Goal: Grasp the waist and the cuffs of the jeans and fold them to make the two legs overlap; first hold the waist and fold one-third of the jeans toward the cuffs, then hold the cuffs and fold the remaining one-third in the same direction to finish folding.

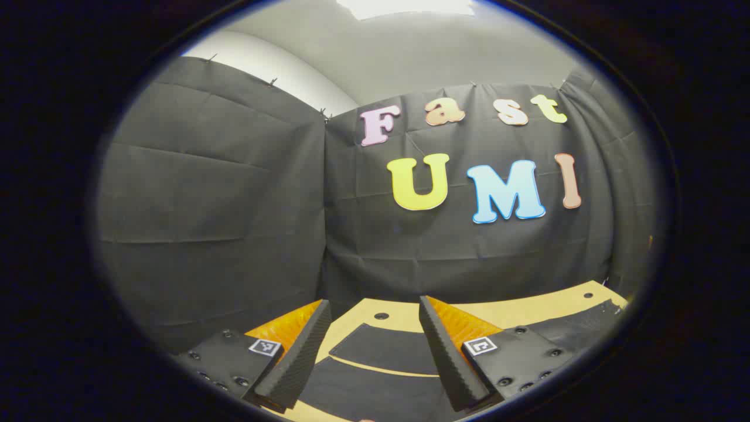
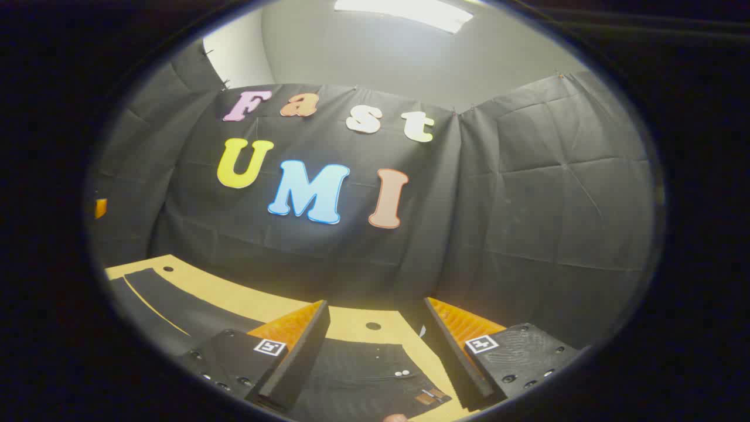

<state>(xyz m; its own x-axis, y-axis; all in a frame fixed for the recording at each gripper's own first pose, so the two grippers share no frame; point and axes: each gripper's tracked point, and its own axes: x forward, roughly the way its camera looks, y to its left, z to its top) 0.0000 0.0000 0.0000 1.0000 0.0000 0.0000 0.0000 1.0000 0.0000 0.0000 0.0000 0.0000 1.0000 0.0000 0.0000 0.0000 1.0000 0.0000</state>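
Dark jeans lie flat on a yellow-tan table. In the left gripper view the two legs (image 1: 381,351) lie side by side with a thin strip of table between them, their cuff ends toward the far wall. My left gripper (image 1: 375,351) is open above them, nothing between its fingers. In the right gripper view the waist (image 2: 375,369) with its metal button and leather patch lies below my right gripper (image 2: 375,354), which is open and holds nothing. The legs (image 2: 170,305) stretch off to the left there.
The table (image 1: 527,308) has small round holes near its far edge. Black cloth walls close the booth just behind the table in both views. A ceiling light (image 2: 404,12) glows overhead.
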